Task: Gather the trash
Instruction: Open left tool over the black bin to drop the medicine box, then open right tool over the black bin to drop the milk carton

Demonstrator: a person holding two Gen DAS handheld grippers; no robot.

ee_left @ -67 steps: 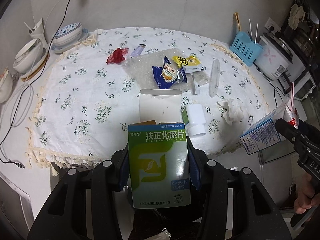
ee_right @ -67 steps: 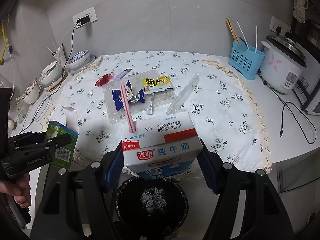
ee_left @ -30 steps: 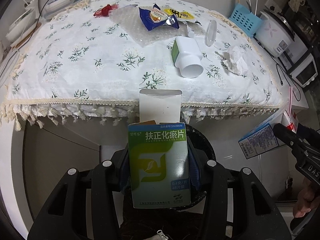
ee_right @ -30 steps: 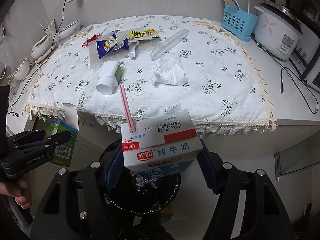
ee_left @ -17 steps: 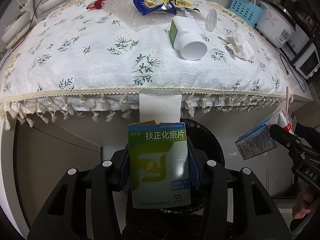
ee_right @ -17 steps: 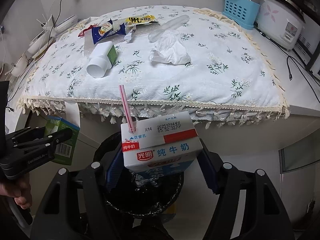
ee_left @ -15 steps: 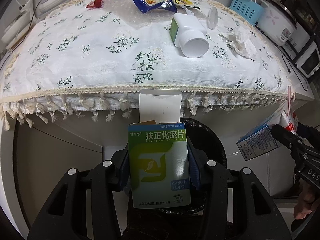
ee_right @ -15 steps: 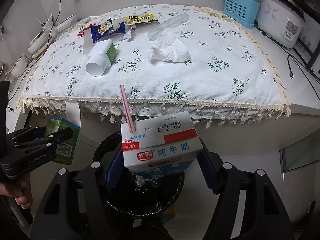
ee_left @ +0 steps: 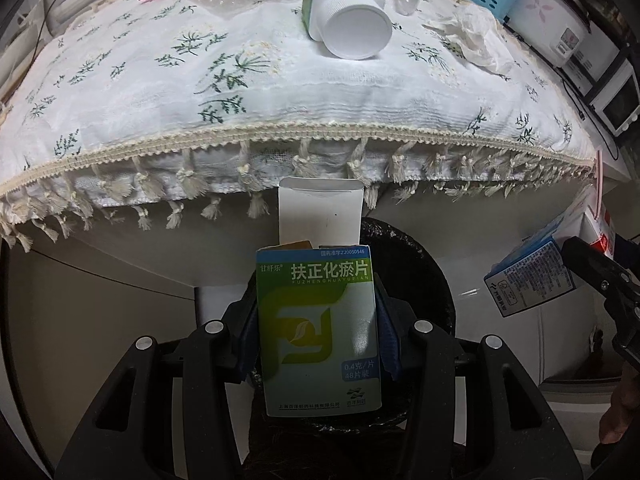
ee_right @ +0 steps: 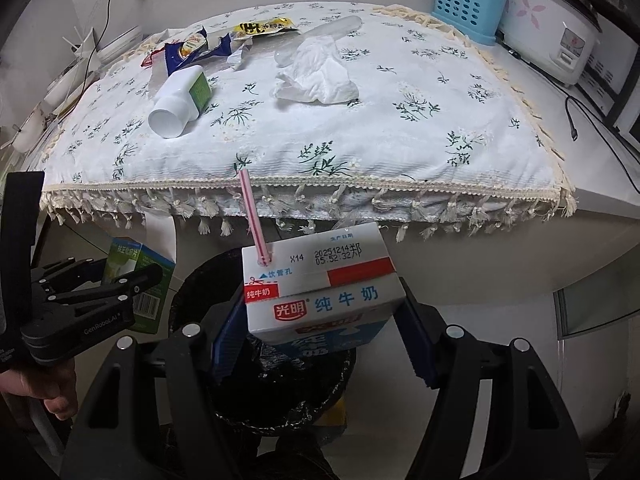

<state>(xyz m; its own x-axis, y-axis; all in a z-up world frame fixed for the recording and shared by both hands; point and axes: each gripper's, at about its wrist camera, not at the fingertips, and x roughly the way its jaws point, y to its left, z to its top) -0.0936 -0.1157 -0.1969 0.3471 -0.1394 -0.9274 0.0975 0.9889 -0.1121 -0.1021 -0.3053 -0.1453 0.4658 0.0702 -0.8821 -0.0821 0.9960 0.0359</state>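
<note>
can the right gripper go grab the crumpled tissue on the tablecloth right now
Probably not as things stand. The right gripper is shut on the milk carton, held over the black bin below the table edge. The crumpled tissue lies unobstructed, but the carton must go first.

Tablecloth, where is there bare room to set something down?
The tablecloth is bare along its right side, between the crumpled tissue and the blue basket, and along the front edge. The far left is crowded: white bottle, snack wrappers.
</note>
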